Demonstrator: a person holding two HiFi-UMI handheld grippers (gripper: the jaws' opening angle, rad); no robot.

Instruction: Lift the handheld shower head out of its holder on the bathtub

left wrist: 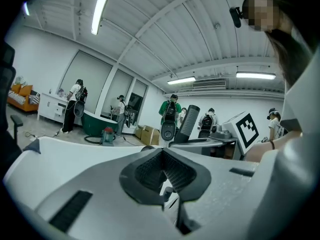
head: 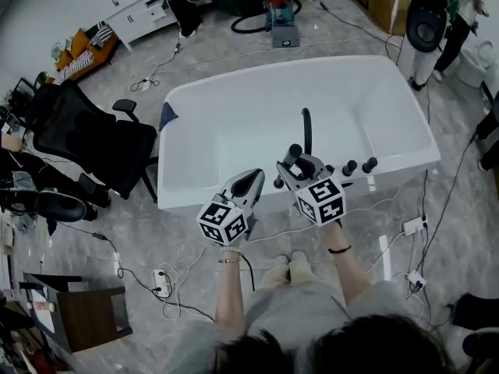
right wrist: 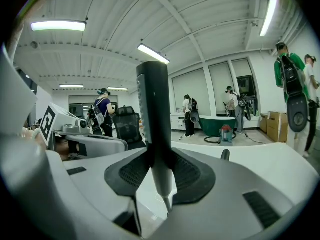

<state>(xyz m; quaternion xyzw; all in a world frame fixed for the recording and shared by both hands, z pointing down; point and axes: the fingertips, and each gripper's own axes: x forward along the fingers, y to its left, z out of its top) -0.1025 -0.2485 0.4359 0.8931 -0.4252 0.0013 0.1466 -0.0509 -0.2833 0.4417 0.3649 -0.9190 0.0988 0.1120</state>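
The handheld shower head (right wrist: 154,109) is a dark slim stick. It stands upright between the pads of my right gripper (right wrist: 159,171), which is shut on its lower stem. In the head view the right gripper (head: 296,164) holds the shower head (head: 292,155) above the near rim of the white bathtub (head: 234,104). A black spout (head: 306,128) and black knobs (head: 348,167) stand on that rim. Just to the left, over the rim, my left gripper (head: 251,179) has its pads (left wrist: 150,171) together with nothing between them. From the left gripper view the shower head (left wrist: 189,122) rises at the right.
A black office chair (head: 93,142) stands left of the tub. A red vacuum (head: 281,15) sits beyond it. Cables and power strips (head: 162,283) lie on the floor near my feet, and a brown box (head: 90,314) is at lower left. People (head: 461,10) stand at the far right.
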